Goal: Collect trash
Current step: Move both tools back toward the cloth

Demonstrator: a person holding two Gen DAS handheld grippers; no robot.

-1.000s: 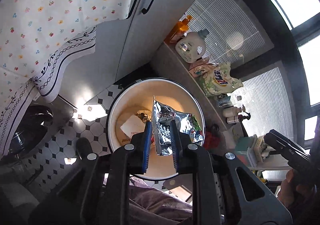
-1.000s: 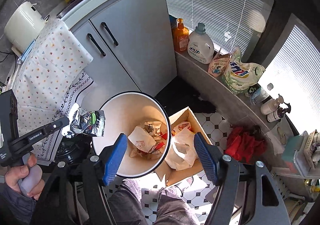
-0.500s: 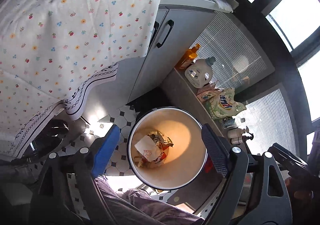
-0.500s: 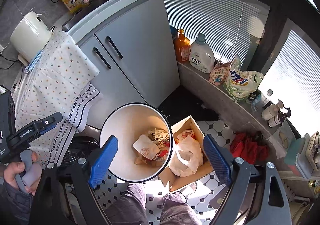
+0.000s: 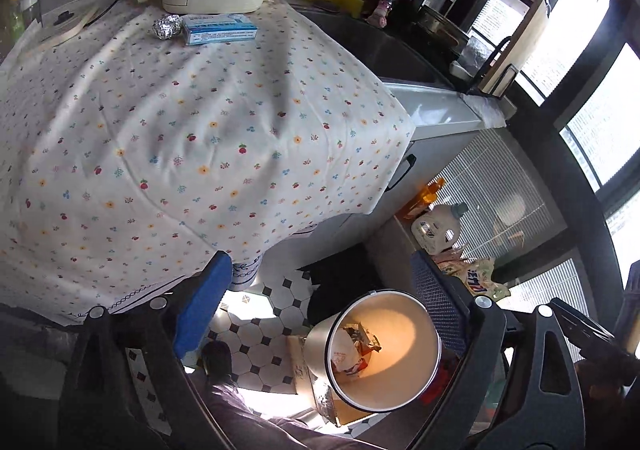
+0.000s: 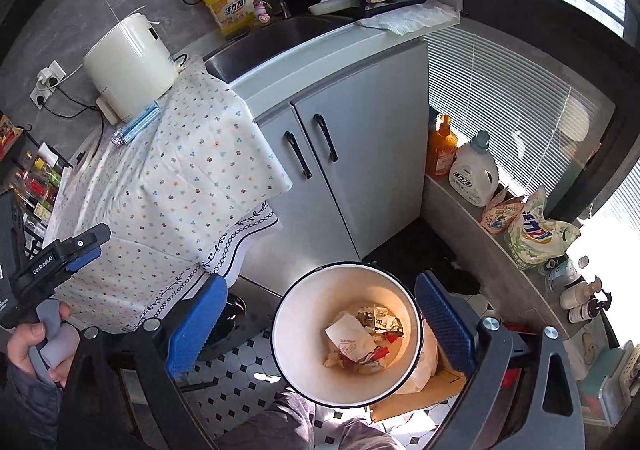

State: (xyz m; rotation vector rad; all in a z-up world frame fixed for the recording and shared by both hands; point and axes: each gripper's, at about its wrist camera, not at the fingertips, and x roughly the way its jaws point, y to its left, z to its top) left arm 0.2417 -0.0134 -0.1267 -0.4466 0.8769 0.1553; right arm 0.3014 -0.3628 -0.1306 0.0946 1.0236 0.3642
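Left wrist only: foil ball (image 5: 166, 27) close-up

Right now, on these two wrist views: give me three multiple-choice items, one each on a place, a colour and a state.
1. Where is the crumpled foil ball?
A. in the trash bin
B. on the floral tablecloth beside the blue box
C. in the sink

2. What colour is the dish soap bottle by the sink?
A. yellow
B. red
C. white

3. How is the left claw?
A. shut on a wrapper
B. open, empty
C. shut, empty

Answers: 1 B, it lies against the blue box; 2 A, yellow body; 3 B, pads stand wide apart with nothing between.
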